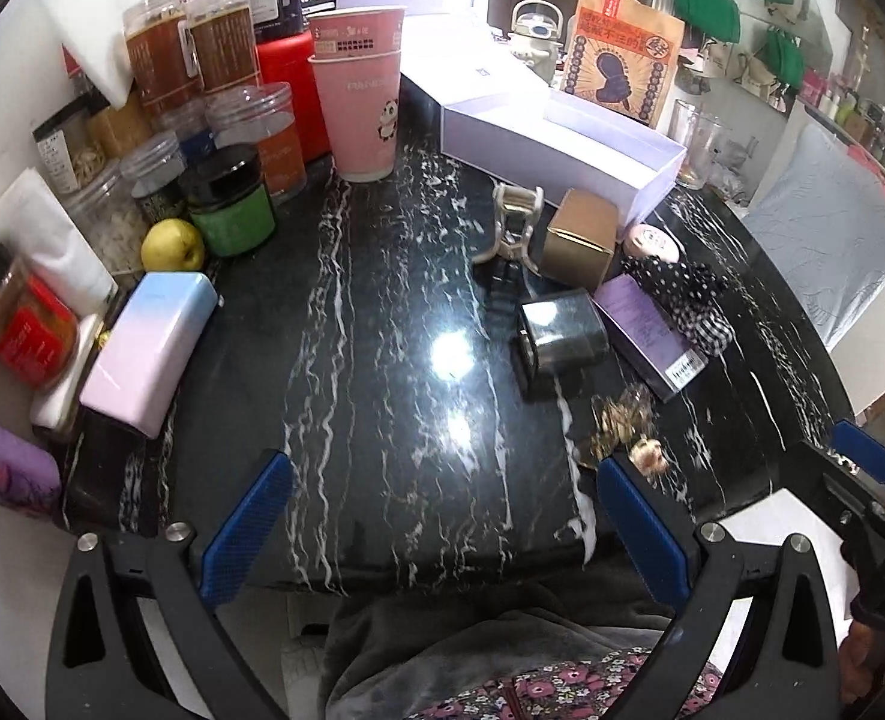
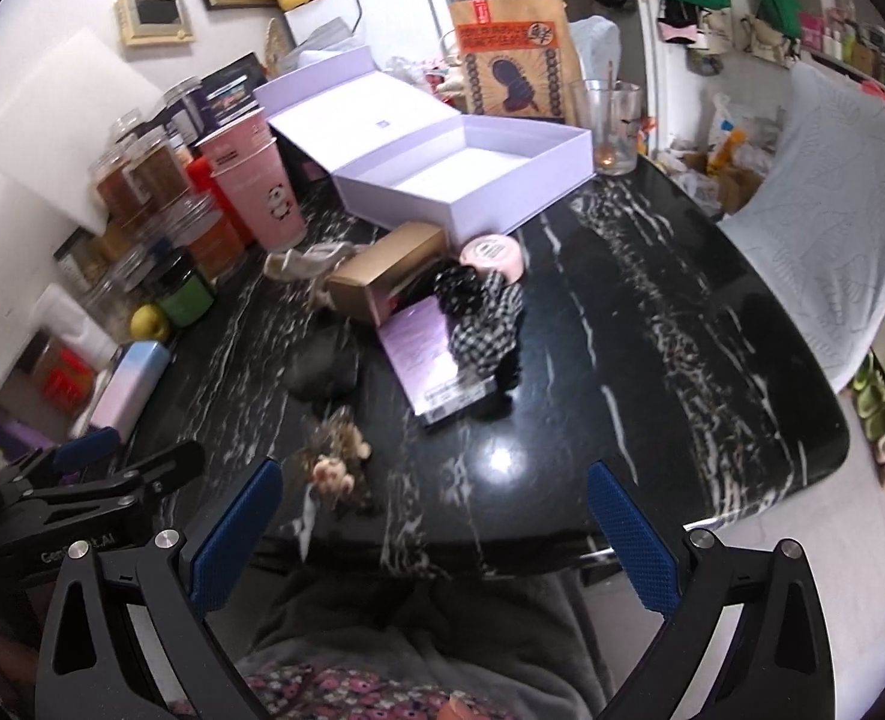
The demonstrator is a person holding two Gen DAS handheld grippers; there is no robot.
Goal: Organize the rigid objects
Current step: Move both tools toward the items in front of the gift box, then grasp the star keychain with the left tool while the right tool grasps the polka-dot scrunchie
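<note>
on black marble table (image 1: 382, 300), purple flat box (image 1: 649, 333) lying flat, long axis diagonal

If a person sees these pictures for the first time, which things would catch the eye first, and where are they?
The eye likely goes first to the open pale lilac cardboard box at the far middle of the black marble table, empty as far as can be seen. Next come the stacked pink paper cups with a panda at the far left beside plastic jars. In front of the box lies a cluster of small things, among them a gold carton.
</note>
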